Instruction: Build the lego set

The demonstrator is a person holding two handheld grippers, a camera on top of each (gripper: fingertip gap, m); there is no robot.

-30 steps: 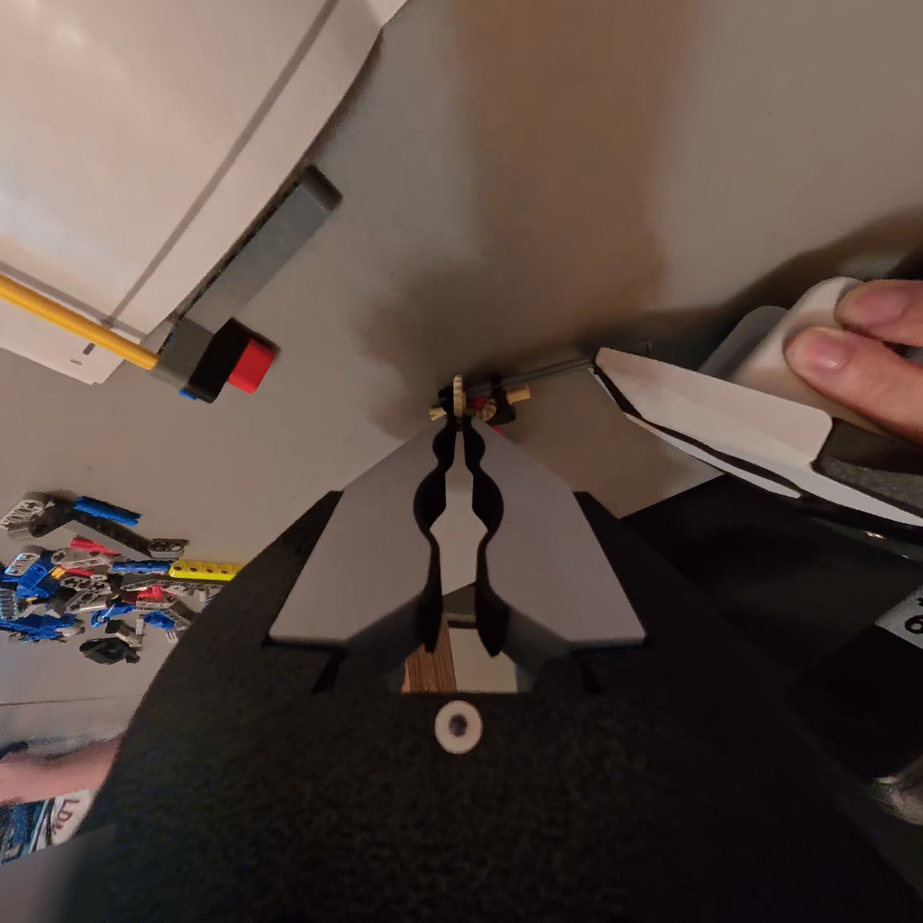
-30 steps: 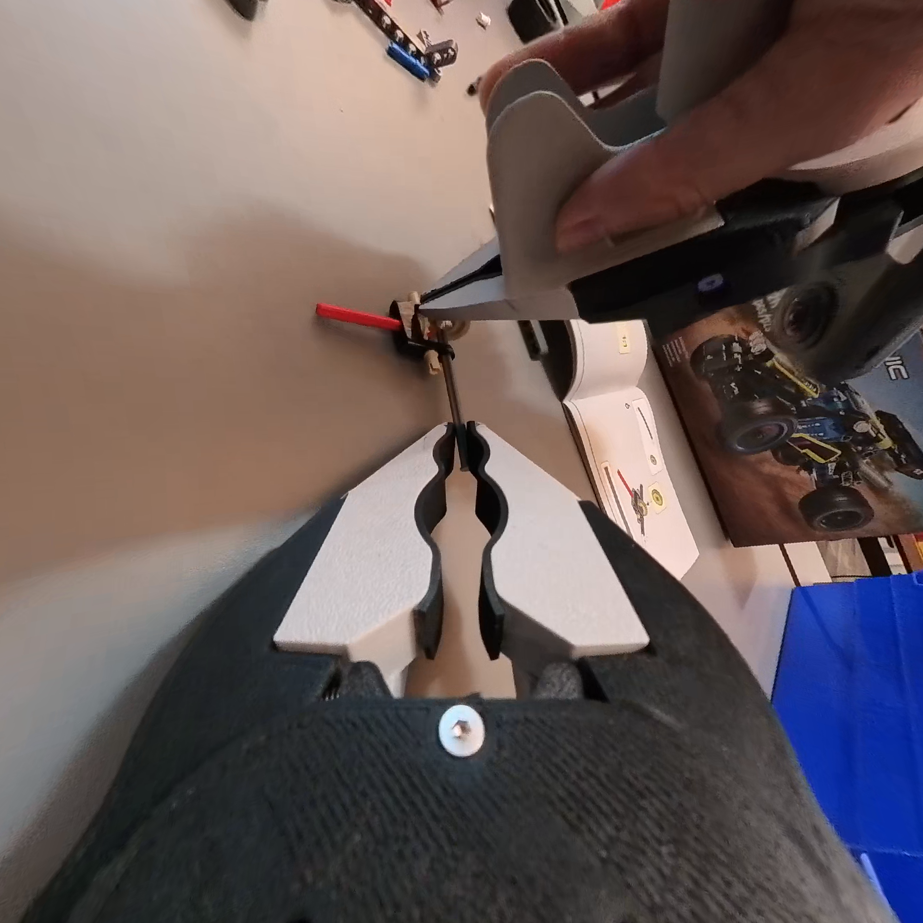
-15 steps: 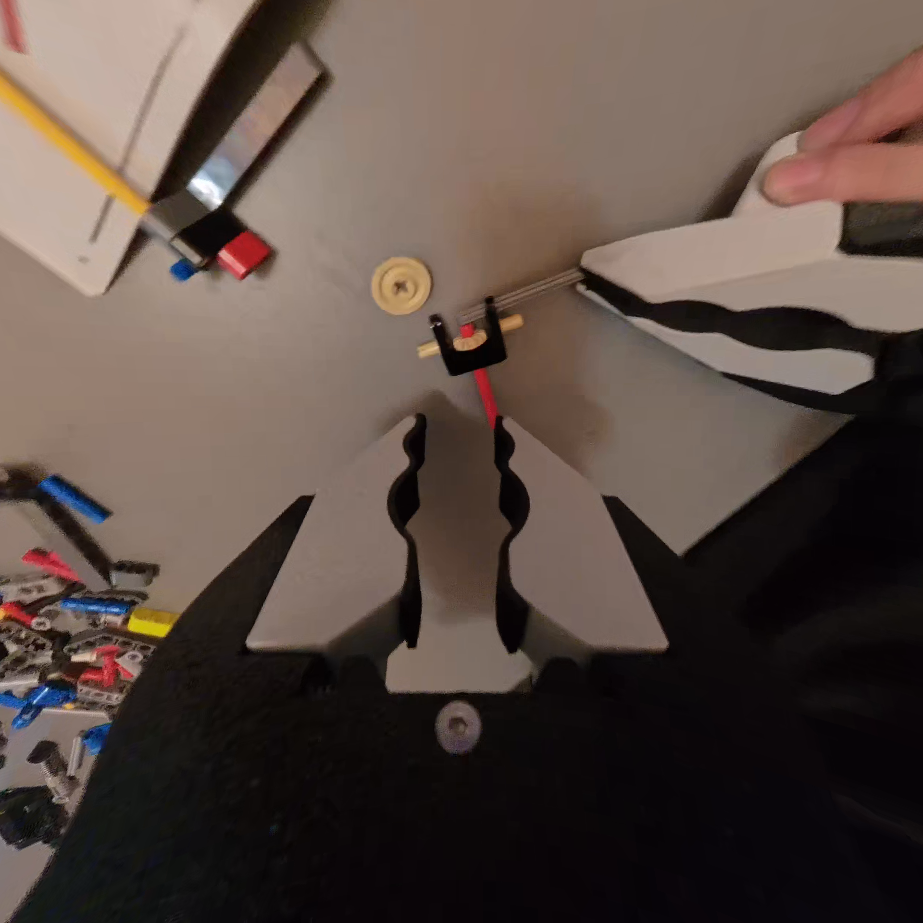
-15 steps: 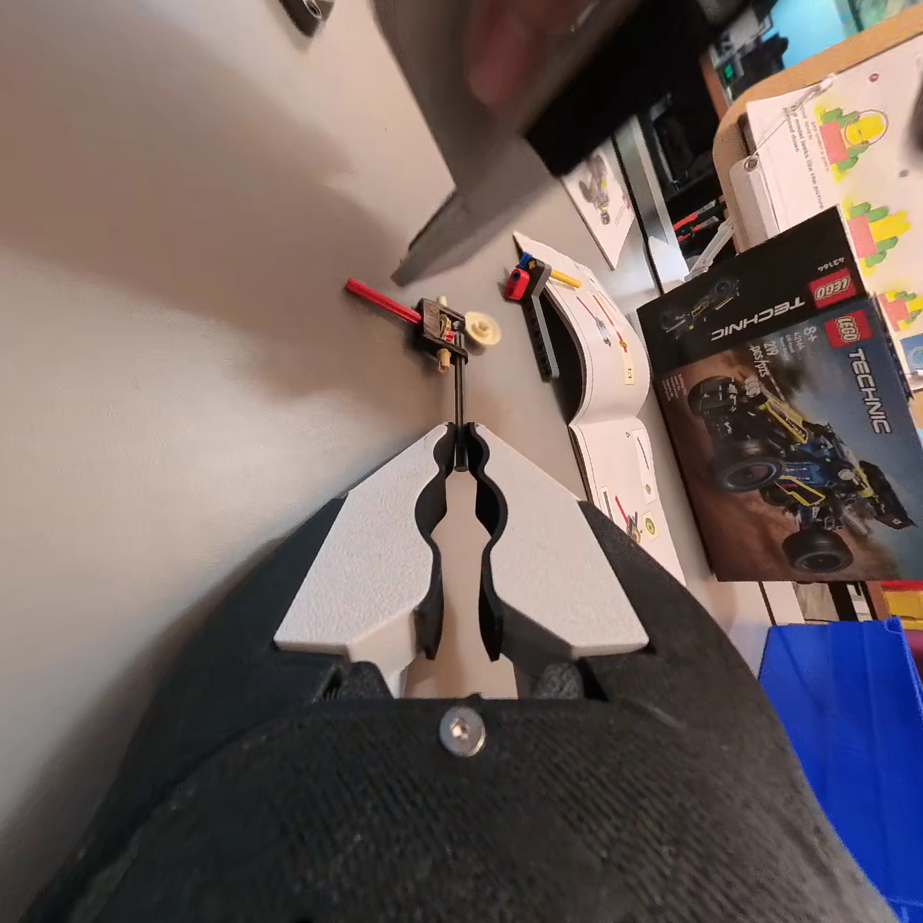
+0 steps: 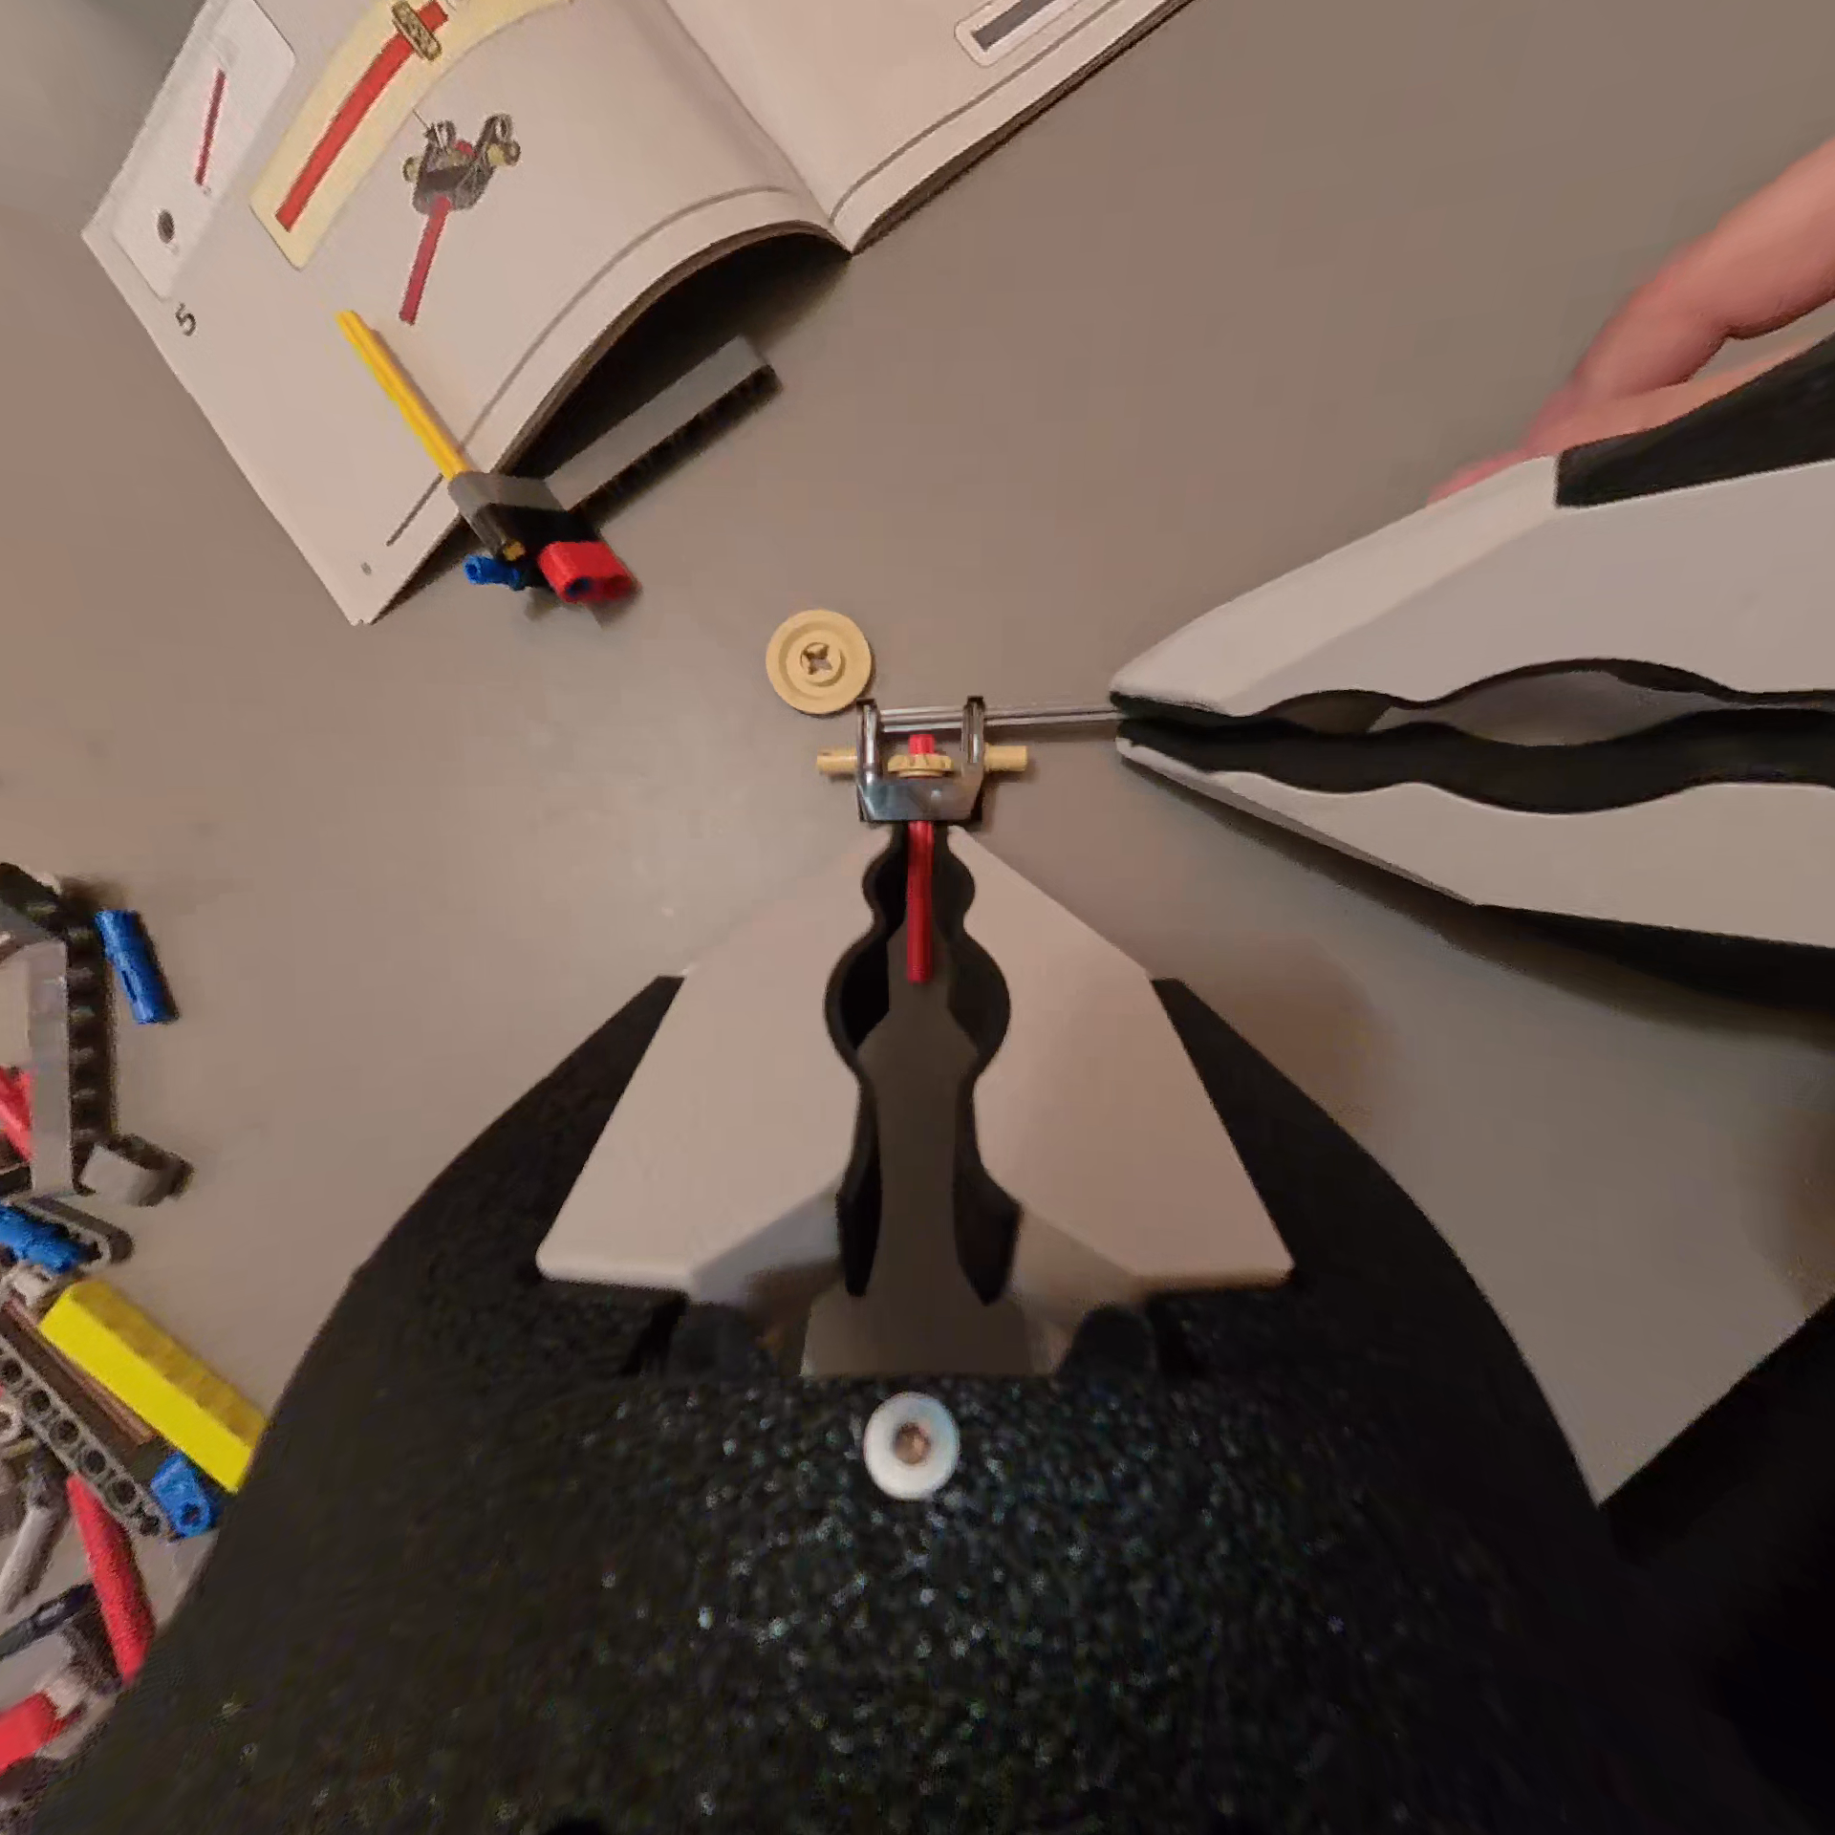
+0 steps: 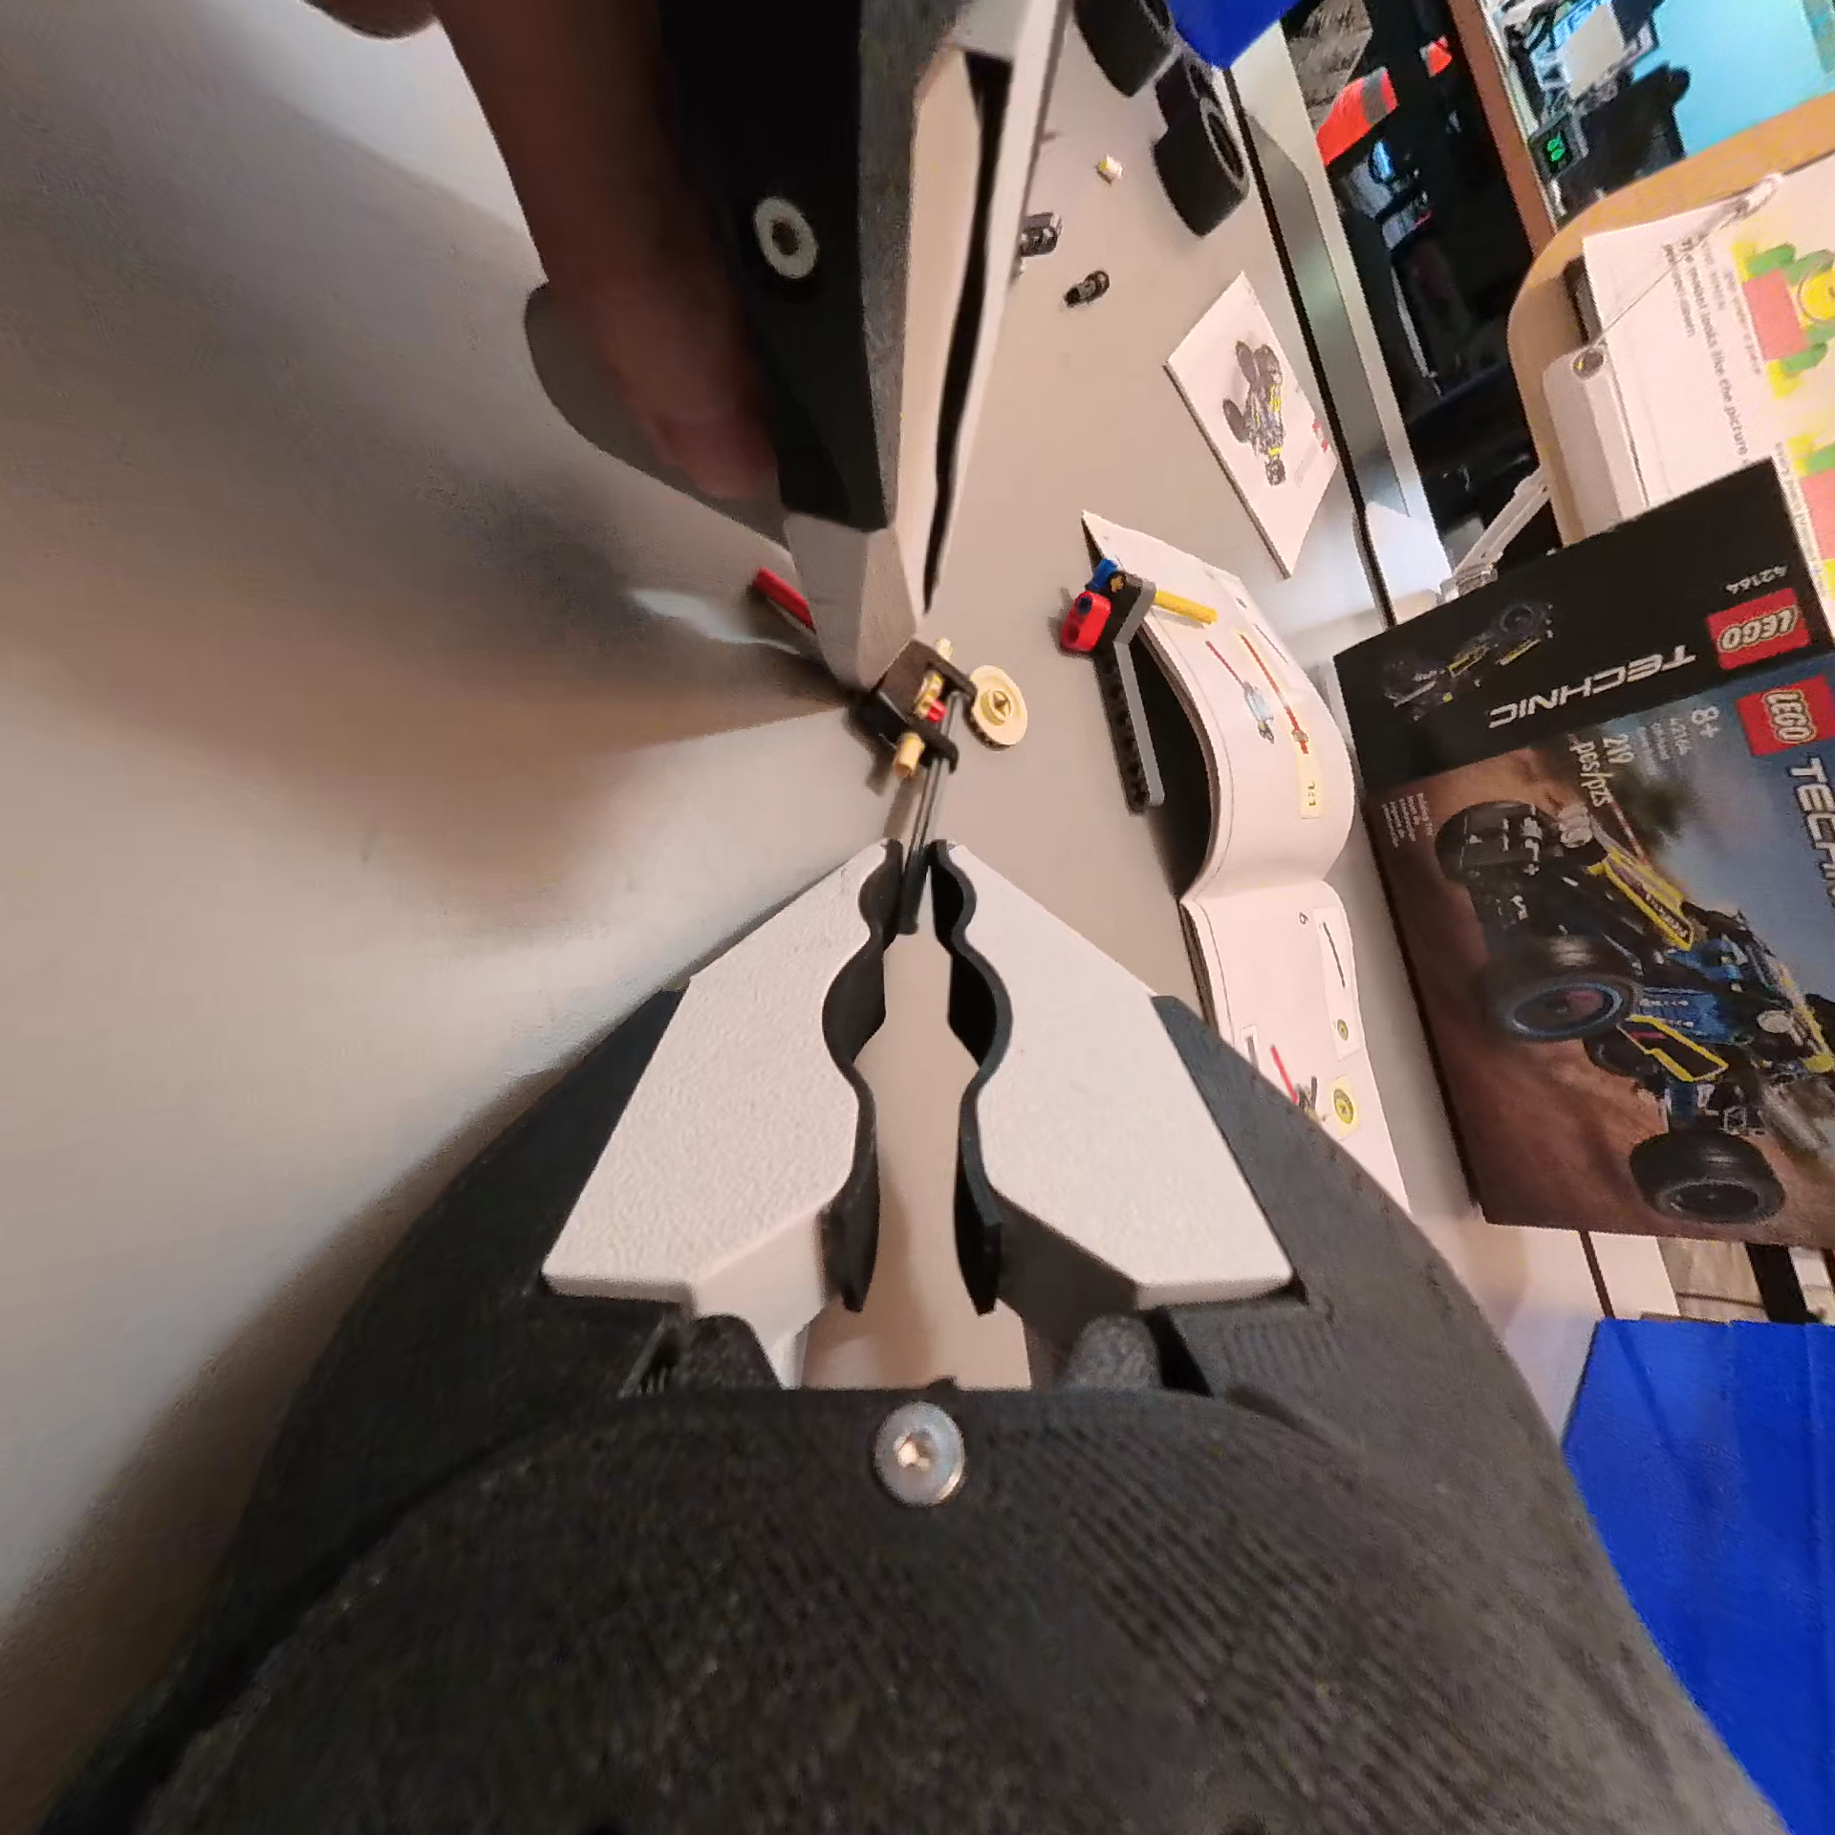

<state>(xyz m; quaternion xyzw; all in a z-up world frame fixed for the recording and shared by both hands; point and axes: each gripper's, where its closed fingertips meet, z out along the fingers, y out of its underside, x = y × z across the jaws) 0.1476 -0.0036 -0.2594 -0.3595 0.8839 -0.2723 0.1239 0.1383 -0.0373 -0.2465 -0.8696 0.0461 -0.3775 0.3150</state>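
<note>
Since half a second earlier I had brought the left gripper (image 5: 921, 844) forward, so that the red axle (image 5: 921, 914) now lay between its fingers rather than just ahead of them. Its jaws stood apart around the axle, released and gripping nothing. The small black frame assembly (image 5: 921, 775) rested on the grey counter (image 5: 1192, 397) just past my left fingertips, with a tan cross pin through it and a small tan gear at its middle. The right gripper (image 6: 916, 854) was clenched on the thin dark axle (image 6: 918, 804), which ran through the far side of the frame; in the left wrist view that gripper (image 5: 1117, 717) came in from the right, with a hand (image 5: 1688, 298) behind it. A loose tan disc (image 5: 819, 660) lay just beside the frame on its far left. Farther left, an open instruction booklet (image 5: 596, 149) lay on the counter with a grey beam sub-assembly (image 5: 536, 516) carrying a yellow axle at its near edge. A pile of loose parts (image 5: 89, 1291) sat at the near left. The set's box (image 6: 1638, 844) stood at the right in the right wrist view.
</note>
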